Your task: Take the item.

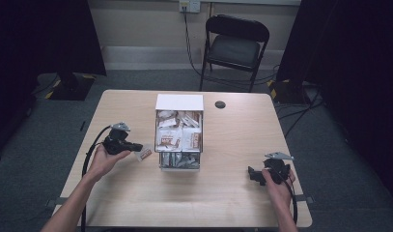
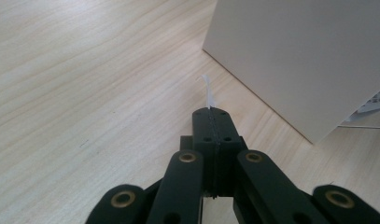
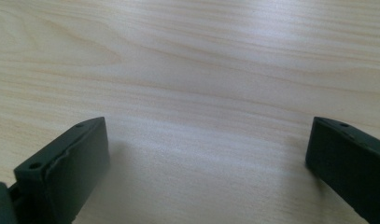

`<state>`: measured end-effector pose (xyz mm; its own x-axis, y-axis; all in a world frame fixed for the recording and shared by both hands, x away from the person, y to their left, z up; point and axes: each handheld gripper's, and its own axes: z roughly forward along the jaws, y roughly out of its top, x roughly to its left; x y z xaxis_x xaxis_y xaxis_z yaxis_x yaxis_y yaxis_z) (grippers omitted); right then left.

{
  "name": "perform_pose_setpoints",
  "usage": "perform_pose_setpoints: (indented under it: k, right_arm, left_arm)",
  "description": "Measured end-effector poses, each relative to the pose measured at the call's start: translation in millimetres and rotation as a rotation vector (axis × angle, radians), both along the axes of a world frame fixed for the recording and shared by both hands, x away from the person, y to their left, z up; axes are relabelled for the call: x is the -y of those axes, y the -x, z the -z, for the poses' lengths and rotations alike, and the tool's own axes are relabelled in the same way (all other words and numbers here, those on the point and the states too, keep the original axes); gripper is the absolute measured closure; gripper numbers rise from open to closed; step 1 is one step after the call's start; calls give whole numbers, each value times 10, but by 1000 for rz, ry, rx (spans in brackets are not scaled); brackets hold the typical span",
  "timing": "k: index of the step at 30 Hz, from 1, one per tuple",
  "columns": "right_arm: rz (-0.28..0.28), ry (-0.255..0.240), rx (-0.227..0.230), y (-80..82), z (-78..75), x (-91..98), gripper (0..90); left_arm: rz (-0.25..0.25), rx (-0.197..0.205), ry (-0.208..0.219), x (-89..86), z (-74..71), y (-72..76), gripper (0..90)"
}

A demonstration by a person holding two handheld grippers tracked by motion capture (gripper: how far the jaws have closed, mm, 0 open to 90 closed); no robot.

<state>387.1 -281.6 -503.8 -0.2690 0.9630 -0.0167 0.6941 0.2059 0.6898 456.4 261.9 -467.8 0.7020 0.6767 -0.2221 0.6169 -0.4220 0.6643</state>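
On the wooden table [image 1: 136, 193] the left gripper [image 1: 136, 147] sits just left of the white box [image 1: 179, 102], its jaws pressed together on a small sachet [image 1: 145, 153]. In the high view the sachet sticks out from the jaw tips toward the box, white with a brown print, close above the tabletop and just short of the box's left wall. In the left gripper view the jaws are shut tight, and a thin white edge of the sachet [image 2: 207, 93] pokes out beyond the tips; the box's plain white side [image 2: 299, 60] rises to the right, near the tips but apart from them.

The box stands in the middle of the table with its lid flipped open at the far side. It is packed with more sachets [image 1: 178, 137] of the same kind, in rows.

The right gripper [image 1: 252, 175] rests low over the near right part of the table, well apart from the box. Its jaws stand wide apart with nothing between them; in the right gripper view bare wood lies between the two black tips.

A folding chair [image 1: 235, 46] stands beyond the far edge of the table.
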Motion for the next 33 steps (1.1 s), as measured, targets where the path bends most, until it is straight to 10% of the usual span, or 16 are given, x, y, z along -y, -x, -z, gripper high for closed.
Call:
perform_pose_setpoints:
  k: [13,33]
  right_arm:
    - [0,0,0,0,0,0,0]
    - [0,0,0,0,0,0,0]
  left_arm:
    - [-40,-9,-6,-53,47,-29,825]
    - [-87,34,4,-63,-114,36,335]
